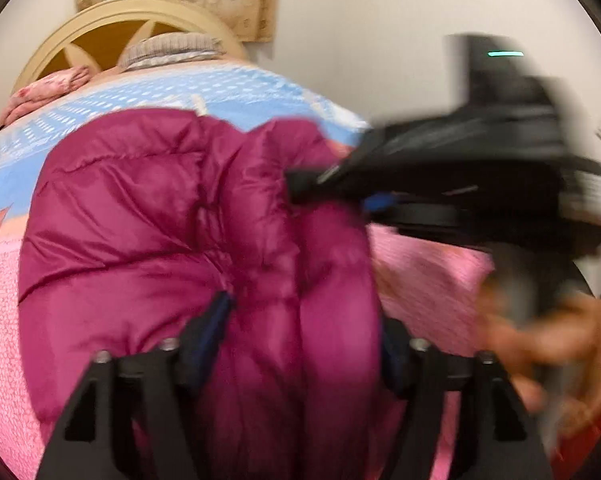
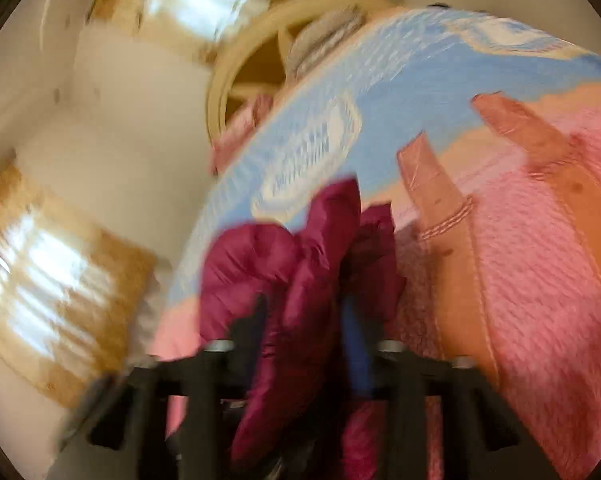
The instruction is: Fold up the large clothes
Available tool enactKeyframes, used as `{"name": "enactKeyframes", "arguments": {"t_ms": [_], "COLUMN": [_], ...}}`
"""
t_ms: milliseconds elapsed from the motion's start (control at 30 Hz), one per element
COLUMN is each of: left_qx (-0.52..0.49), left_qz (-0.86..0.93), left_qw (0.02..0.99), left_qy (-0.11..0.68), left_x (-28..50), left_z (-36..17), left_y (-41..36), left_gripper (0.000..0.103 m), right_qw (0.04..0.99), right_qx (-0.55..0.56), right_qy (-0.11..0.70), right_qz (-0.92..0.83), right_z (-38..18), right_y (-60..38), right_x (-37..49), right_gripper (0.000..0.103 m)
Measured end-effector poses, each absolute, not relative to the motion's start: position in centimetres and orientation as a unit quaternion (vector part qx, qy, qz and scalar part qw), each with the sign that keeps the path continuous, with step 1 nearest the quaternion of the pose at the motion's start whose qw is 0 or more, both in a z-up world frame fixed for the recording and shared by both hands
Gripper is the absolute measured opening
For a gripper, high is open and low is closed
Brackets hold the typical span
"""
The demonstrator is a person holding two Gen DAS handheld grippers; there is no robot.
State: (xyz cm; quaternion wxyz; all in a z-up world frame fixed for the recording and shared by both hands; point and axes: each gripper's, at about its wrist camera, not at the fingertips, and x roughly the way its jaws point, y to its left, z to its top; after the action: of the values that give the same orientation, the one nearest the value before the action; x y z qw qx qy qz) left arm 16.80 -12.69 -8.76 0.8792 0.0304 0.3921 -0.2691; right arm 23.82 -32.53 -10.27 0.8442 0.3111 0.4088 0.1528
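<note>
On the left and middle of the bed's pink and blue bedspread [image 1: 4, 320] the magenta puffer jacket [image 1: 160, 220] lies bunched, a thick fold of it passing between the spread, unclenched fingers of the left gripper [image 1: 300, 320]. To the right, the right gripper [image 2: 304, 312] is clenched on a ridge of the same jacket. This looks like mid-fold: next, the right side likely carries its pinch across while the left finds a fresh edge.

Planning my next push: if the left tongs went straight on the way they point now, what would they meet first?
Most likely the magenta puffer jacket, whose padding already bulges between the open left tongs. The pink and blue bedspread lies under it; blur leaves depth uncertain.
</note>
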Motion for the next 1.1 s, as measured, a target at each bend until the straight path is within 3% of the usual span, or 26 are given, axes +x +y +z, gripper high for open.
{"name": "enactKeyframes", "arguments": {"t_ms": [133,267,367,533,667,767,933,1033,1100], "left_qx": [0.048,-0.008,-0.071,-0.057,-0.128,-0.16,-0.058,-0.004,0.019], "left_qz": [-0.308,-0.333,-0.267,-0.088,-0.122,-0.159,-0.224,-0.245,-0.242], "left_qw": [0.873,0.877,0.913,0.952,0.925,0.92,0.928,0.92,0.919], "left_qy": [0.374,0.346,0.3,0.288,0.337,0.32,0.293,0.306,0.311], "left_x": [13.6,12.3,13.9,19.9,23.2,23.7,23.7,23.8,23.8], "left_z": [-6.8,-4.3,-2.7,-7.4,-11.7,-11.1,-7.8,-8.2,-9.1], "left_y": [-9.6,-3.1,2.2,6.4,5.5,4.0,-2.6,-5.8,-7.2], "left_gripper": [0.072,0.073,0.094,0.094,0.087,0.087,0.087,0.087,0.089], "right_qw": [0.847,0.857,0.876,0.873,0.853,0.813,0.769,0.723,0.729], "right_qx": [0.278,0.261,0.211,0.219,0.264,0.326,0.38,0.455,0.444], "right_qy": [0.433,0.424,0.413,0.397,0.393,0.403,0.423,0.416,0.423], "right_qz": [0.131,0.133,0.13,0.178,0.218,0.265,0.292,0.312,0.305], "right_z": [-12.2,-12.8,-12.1,-12.2,-12.9,-14.3,-17.6,-20.3,-20.0], "right_y": [-32.0,-31.9,-30.3,-29.1,-29.3,-29.5,-29.5,-31.2,-31.2], "right_x": [24.3,23.8,24.4,24.9,25.5,26.3,27.2,27.1,26.8], "right_gripper": [0.011,0.01,0.01,0.01,0.01,0.01,0.009,0.006,0.006]}}
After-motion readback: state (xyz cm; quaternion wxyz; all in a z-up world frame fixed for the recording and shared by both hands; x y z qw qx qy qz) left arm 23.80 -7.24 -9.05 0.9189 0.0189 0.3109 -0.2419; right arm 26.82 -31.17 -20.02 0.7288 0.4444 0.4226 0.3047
